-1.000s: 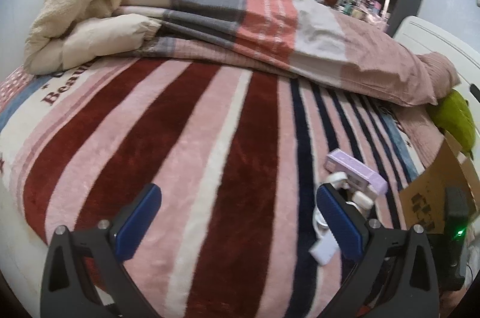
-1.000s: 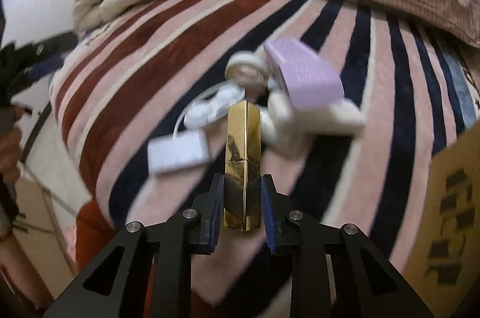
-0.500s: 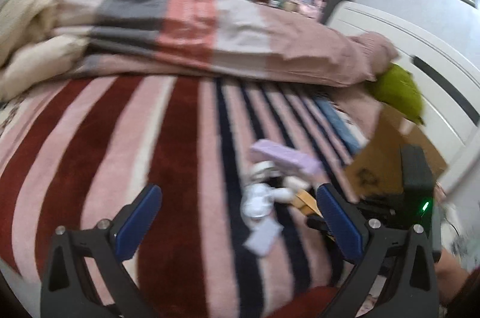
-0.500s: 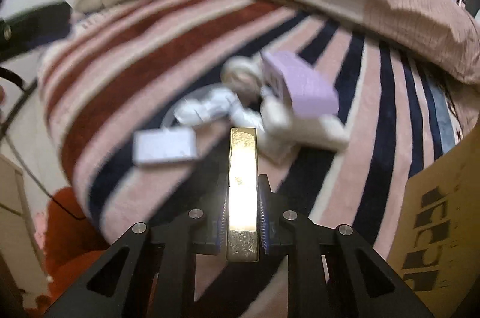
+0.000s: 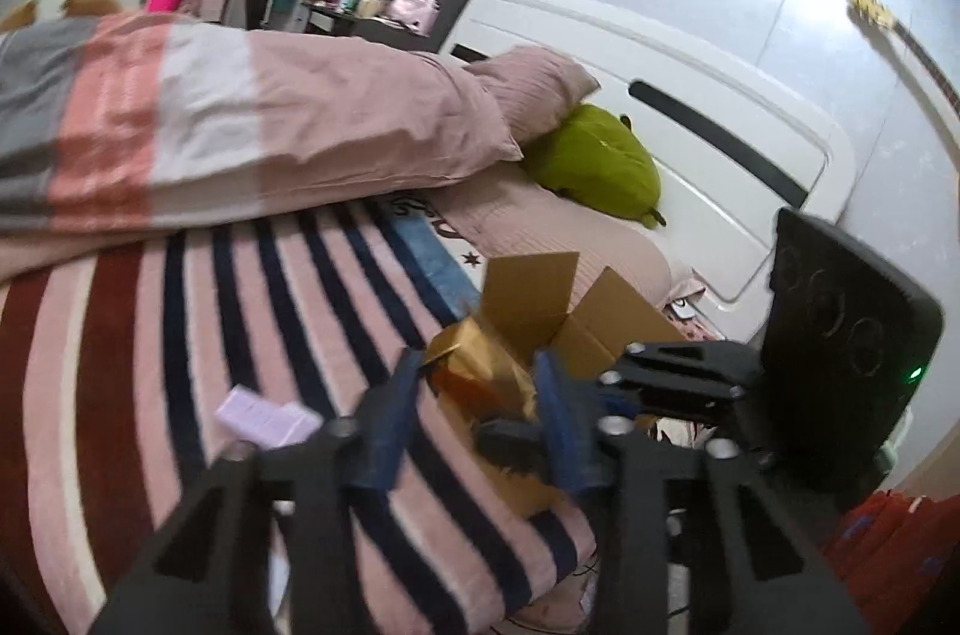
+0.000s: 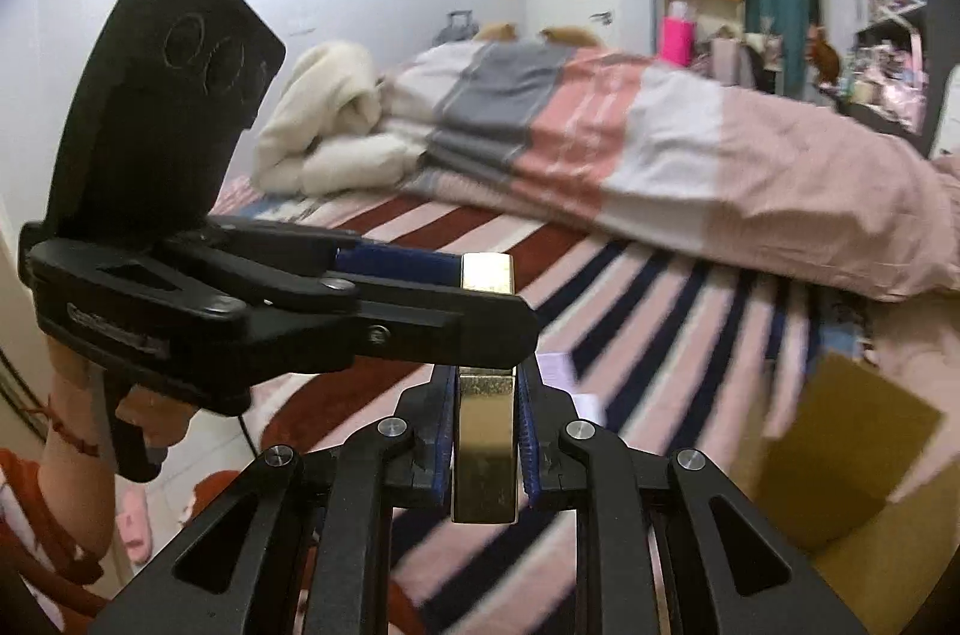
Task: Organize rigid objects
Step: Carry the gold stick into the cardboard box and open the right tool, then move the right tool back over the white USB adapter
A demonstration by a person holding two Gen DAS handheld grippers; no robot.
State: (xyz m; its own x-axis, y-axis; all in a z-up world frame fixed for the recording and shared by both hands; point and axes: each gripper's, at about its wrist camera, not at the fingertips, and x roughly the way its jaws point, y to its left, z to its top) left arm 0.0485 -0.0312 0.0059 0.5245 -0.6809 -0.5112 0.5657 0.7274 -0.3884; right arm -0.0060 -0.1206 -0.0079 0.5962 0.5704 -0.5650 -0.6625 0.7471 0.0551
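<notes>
A gold rectangular box (image 6: pixel 485 455) is lifted above the striped blanket (image 6: pixel 630 293), and my right gripper (image 6: pixel 485 395) is shut on its near end. My left gripper (image 6: pixel 492 296) reaches in from the left, held by a hand, and crosses the box's far end. In the left wrist view the gold box (image 5: pixel 480 371) fills the gap of my left gripper (image 5: pixel 478 359); its jaws are closing and the blue pads (image 5: pixel 390 413) meet its sides. An open cardboard box (image 5: pixel 540 287) stands just behind. A lilac box (image 5: pixel 264 413) lies on the blanket, partly hidden.
A folded duvet (image 5: pixel 270 119) and a cream blanket (image 6: pixel 330 125) are heaped along the far side of the bed. A green plush (image 5: pixel 594 167) rests against the white headboard (image 5: pixel 690 95). The cardboard box (image 6: pixel 840 455) sits at the bed's right edge. Shelves crowd the room behind.
Both grippers rose off the blanket. The right one carried the gold box up from the pile. The left one swung right, rolled, and its wide-open jaws came together around the gold box.
</notes>
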